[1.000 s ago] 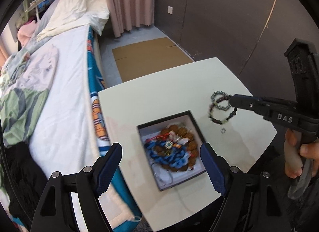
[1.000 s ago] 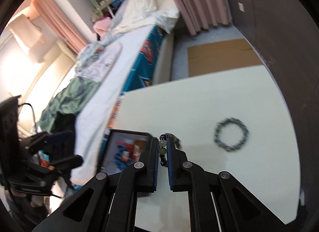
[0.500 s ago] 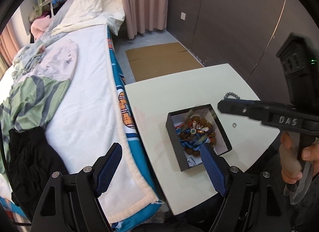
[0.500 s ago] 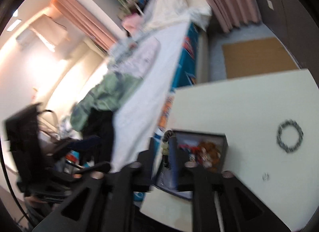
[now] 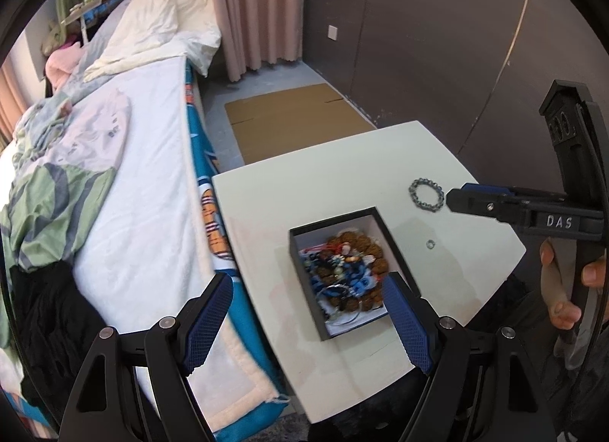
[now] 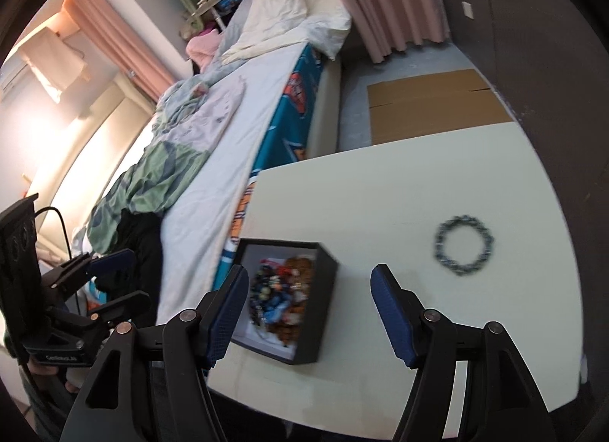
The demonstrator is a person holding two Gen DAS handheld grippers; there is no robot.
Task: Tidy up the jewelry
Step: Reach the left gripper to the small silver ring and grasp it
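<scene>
With both claws spread and empty above the box (image 6: 319, 290), we judge our right claw (image 6: 310, 299) must next fetch the beaded bracelet (image 6: 463, 250) from the desk (image 6: 380, 194).

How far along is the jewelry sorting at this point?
Mostly done: the black box on the table already holds a heap of beaded pieces. Nothing is in hand; the left gripper and right gripper are both open and empty. Left outside: the grey beaded bracelet and a small ring, both lying on the tabletop.
</scene>
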